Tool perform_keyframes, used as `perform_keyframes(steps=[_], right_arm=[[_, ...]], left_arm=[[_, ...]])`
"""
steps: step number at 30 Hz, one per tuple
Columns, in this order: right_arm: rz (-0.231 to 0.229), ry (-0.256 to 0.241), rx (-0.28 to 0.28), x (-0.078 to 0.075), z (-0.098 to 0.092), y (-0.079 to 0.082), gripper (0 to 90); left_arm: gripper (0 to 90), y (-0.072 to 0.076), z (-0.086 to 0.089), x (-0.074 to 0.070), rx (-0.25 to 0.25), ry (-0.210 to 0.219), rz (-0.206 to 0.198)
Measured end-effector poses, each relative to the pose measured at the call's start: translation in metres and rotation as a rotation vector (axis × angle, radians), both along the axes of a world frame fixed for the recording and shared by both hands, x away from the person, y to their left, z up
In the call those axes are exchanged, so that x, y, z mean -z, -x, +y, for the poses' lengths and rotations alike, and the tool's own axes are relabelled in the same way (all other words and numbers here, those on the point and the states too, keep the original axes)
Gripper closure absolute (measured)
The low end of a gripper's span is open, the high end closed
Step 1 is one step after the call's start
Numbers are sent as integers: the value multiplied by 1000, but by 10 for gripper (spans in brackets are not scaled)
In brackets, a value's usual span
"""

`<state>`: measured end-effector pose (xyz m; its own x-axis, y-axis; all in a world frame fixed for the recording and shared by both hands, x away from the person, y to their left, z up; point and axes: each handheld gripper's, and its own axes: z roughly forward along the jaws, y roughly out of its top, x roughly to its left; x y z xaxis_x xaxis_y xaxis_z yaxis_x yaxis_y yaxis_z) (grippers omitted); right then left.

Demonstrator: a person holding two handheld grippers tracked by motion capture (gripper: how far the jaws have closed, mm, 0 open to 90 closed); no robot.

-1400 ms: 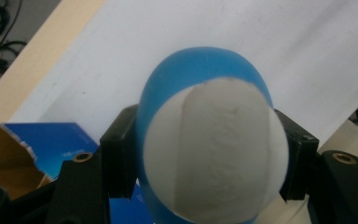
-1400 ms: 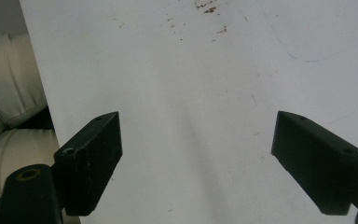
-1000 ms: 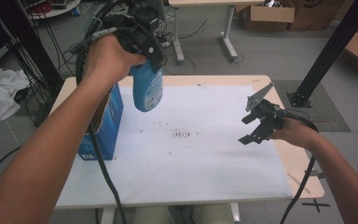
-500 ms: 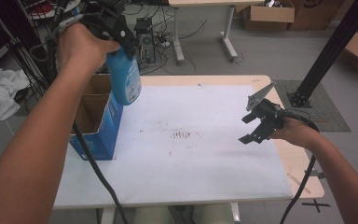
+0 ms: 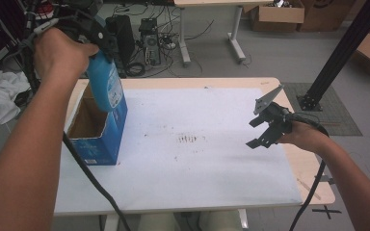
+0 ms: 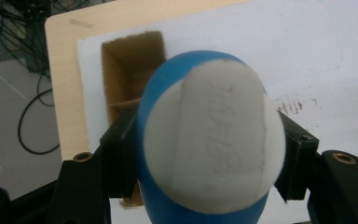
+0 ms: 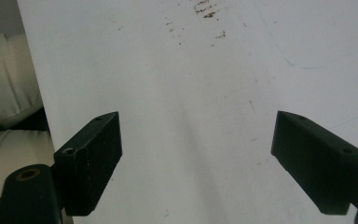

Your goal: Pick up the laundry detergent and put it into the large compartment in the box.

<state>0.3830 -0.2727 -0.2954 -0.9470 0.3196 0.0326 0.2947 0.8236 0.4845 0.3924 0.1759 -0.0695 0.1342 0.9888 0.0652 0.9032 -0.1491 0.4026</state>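
So the left gripper is clamped hard on a blue plastic bottle with a white flat base. In the left gripper view the black jaws squeeze the bottle from both sides, and the pale base faces straight at the camera. From the high view the left gripper holds that bottle up in the air, hanging roughly upright with its lower end just above the open top of a blue cardboard box with a brown inside. Can't tell if the bottle's bottom edge actually touches the box rim or just overlaps it from this angle. The box stands at the left edge of the white-topped table with a light wood border, and its flaps are open so you can look down into it.

Over on the other side, the right gripper is just spread wide with nothing in it. In the right gripper view the right gripper has its two jaws well apart over bare white tabletop, with some small dark scuff marks farther ahead. It's well apart from the box and bottle, near the table's right edge.
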Motion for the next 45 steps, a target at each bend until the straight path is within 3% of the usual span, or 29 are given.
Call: perform_keyframes(steps=[6,20,28,37,45], right_arm=[[-7,-4,1,0,0,0,161],[-7,1,3,-1,3,-1,161],[-5,4,7,-1,3,-2,161],[-2,8,5,-1,5,-2,161],[0,12,4,2,3,-2,161]], left_arm=[[381,2,15,7,-55,-16,-5],[381,1,37,34,-101,-19,15],[381,0,47,54,-102,-36,21],[381,-1,53,77,-100,-22,34],[381,-5,56,109,-74,-31,51]])
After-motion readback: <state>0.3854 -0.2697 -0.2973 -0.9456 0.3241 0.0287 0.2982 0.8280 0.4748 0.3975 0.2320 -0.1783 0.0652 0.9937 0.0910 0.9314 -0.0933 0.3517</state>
